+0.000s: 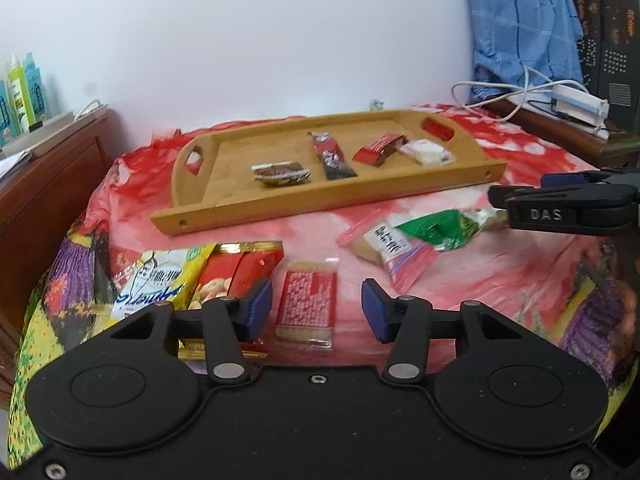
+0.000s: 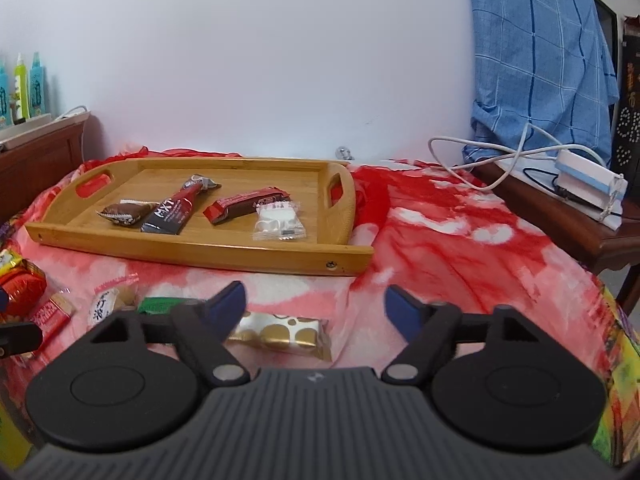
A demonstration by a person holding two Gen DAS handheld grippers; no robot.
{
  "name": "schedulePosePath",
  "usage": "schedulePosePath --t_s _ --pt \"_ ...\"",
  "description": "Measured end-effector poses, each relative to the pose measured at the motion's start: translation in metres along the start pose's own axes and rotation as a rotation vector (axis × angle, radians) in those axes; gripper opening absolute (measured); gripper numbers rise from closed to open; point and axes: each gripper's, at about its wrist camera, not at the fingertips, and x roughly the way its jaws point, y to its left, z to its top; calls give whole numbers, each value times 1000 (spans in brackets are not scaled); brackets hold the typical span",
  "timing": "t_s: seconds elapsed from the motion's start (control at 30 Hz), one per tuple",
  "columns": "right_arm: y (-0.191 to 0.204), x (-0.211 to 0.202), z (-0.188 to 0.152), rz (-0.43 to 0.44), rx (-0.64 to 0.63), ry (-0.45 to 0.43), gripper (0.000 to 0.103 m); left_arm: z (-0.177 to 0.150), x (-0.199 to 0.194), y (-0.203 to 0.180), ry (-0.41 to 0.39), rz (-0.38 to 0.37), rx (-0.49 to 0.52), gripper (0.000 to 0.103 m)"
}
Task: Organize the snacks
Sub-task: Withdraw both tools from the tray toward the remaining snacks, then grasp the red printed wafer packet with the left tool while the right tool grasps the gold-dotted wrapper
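Note:
A wooden tray lies on the red cloth and holds several snacks: a brown one, a dark tube packet, a red bar and a white packet. My left gripper is open over a red-and-white cracker pack. My right gripper is open just above a gold-dotted packet; it also shows at the right edge of the left wrist view. A green packet and a pink-edged packet lie between them.
A yellow bag and a red bag lie at the left. A wooden cabinet with bottles stands on the left. A side table with a power strip and cable stands on the right, under a blue cloth.

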Motion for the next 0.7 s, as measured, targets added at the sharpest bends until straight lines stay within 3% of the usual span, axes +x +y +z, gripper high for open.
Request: schedulePosePath --t_s 0.27,0.7 --pt "14 4 -6 31 -65 28 75 -4 19 6 45 7 -45 48" --pt "24 17 -12 58 -74 67 86 -1 30 5 51 11 -80 51"
